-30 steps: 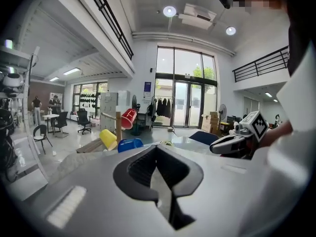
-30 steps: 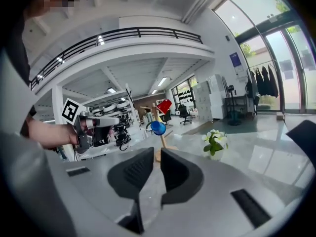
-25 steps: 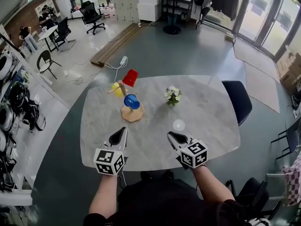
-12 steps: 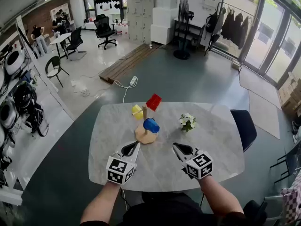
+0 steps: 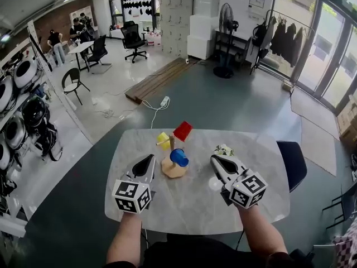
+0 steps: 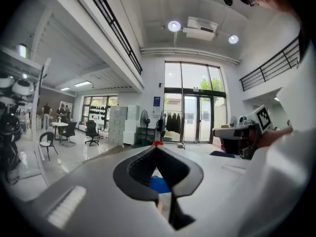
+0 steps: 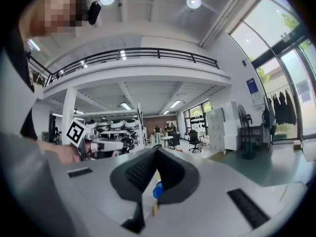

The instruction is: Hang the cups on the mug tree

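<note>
Pale marble table (image 5: 189,205) is standing on a grey floor in a big open hall, with desks, office chairs and tall glass doors lying far behind it. A dark chair (image 5: 292,163) is sitting at the table's right edge.

Toward the far left of the tabletop a wooden mug tree (image 5: 174,170) is standing upright on its round base. Three cups are hanging from it: a red cup (image 5: 182,130) at the far top, a yellow cup (image 5: 163,140) on the left and a blue cup (image 5: 179,157) low on the near side. A small bunch of flowers (image 5: 224,149) is sitting to the right of the tree, apart from it.

The person is holding both tools over the near half of the table, pointing away toward the far side. The left gripper (image 5: 150,157) is hovering just left of the tree's base, and the right gripper (image 5: 214,159) is hovering to the right, near the flowers.

In the left gripper view the jaws are pressing together at their tips with nothing between them. The blue cup is showing beyond them through the gap below the tips. In the right gripper view the jaws are likewise meeting tip to tip and gripping nothing, with the same blue cup peeking through from behind.
</note>
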